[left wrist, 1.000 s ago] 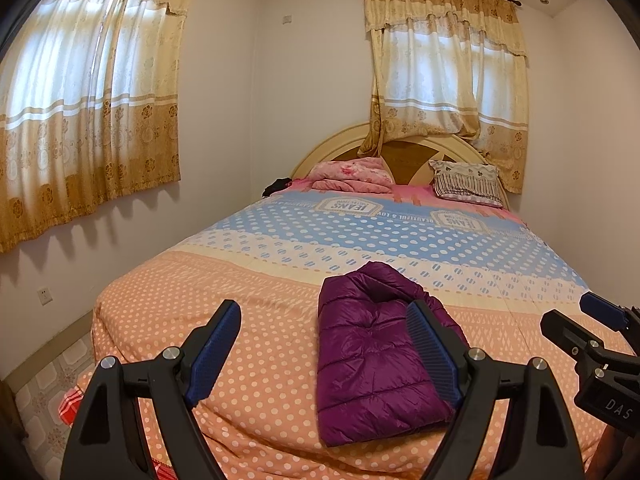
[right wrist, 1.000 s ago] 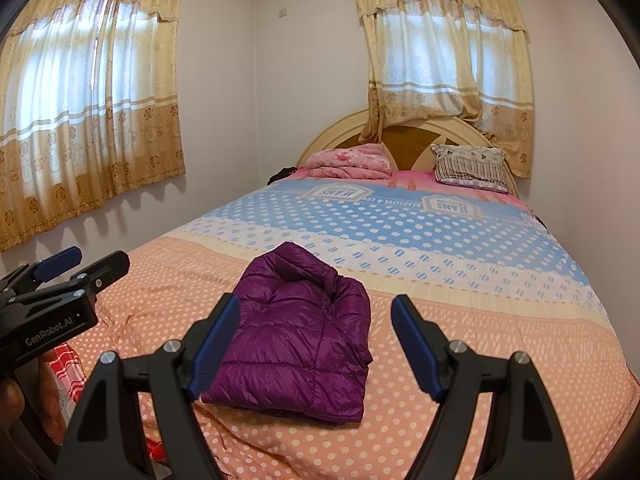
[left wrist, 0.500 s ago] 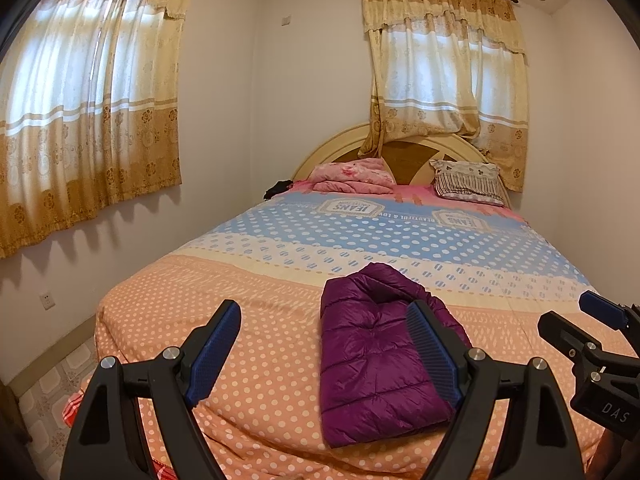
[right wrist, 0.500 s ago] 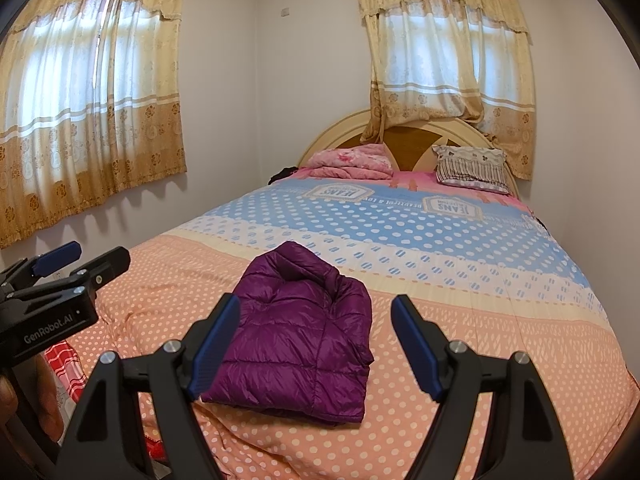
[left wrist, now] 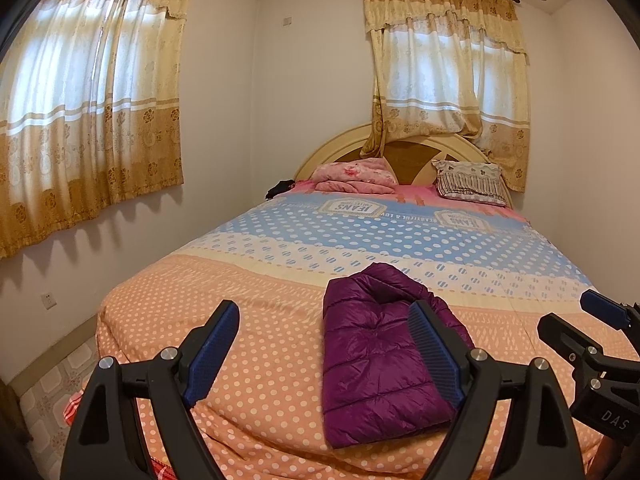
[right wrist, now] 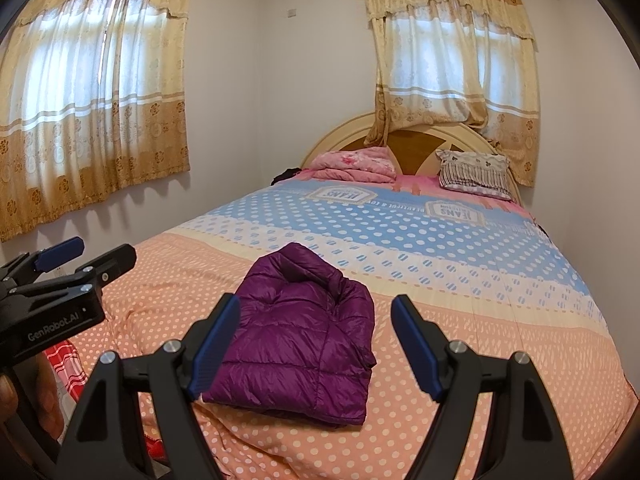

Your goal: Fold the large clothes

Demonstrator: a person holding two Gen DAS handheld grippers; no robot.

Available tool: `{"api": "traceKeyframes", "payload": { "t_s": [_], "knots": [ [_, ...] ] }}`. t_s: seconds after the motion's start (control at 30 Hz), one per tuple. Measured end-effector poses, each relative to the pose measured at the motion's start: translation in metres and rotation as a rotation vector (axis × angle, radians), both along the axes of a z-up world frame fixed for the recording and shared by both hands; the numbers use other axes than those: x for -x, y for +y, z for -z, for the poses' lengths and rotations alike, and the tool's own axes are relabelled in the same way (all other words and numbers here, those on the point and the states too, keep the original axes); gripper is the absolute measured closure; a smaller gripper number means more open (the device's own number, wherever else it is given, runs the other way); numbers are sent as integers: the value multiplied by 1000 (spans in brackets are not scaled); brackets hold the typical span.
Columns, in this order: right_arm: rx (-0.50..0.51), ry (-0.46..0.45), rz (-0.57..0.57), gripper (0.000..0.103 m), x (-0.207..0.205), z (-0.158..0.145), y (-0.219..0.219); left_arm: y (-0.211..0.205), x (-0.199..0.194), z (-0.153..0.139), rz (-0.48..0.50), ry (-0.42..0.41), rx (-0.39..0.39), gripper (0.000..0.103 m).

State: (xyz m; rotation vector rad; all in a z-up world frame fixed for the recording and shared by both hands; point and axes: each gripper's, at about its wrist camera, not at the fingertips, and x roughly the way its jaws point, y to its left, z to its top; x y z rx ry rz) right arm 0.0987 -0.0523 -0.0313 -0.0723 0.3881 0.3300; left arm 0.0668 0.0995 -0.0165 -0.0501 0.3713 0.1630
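Observation:
A purple puffer jacket (left wrist: 376,356) lies folded into a compact rectangle near the foot of the bed (left wrist: 256,364); it also shows in the right wrist view (right wrist: 304,340). My left gripper (left wrist: 324,344) is open and empty, held above the bed's foot to the left of the jacket. My right gripper (right wrist: 316,340) is open and empty, held back from the jacket with its jaws framing it. Each gripper shows at the edge of the other's view, the right one (left wrist: 592,320) and the left one (right wrist: 80,256).
The bed has a polka-dot quilt in orange, cream and blue. A folded pink blanket (left wrist: 352,174) and a striped pillow (left wrist: 470,182) lie at the headboard. Curtained windows (left wrist: 88,104) are on the left and far walls. Tiled floor (left wrist: 48,392) shows at left.
Both grippers have drifted slightly; the views shift a little. The jacket has not moved and both grippers stay open.

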Motion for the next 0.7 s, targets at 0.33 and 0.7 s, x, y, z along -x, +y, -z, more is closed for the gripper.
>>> {"api": "traceKeyframes", "payload": {
  "t_s": [0.33,0.7],
  "knots": [
    [0,-1,-1,23,1,0,-1,1,0,1,-6,2,0,13],
    [-2,2,-2,22,1,0,-1,-4,-1,4,3,-6,-24,12]
  ]
}}
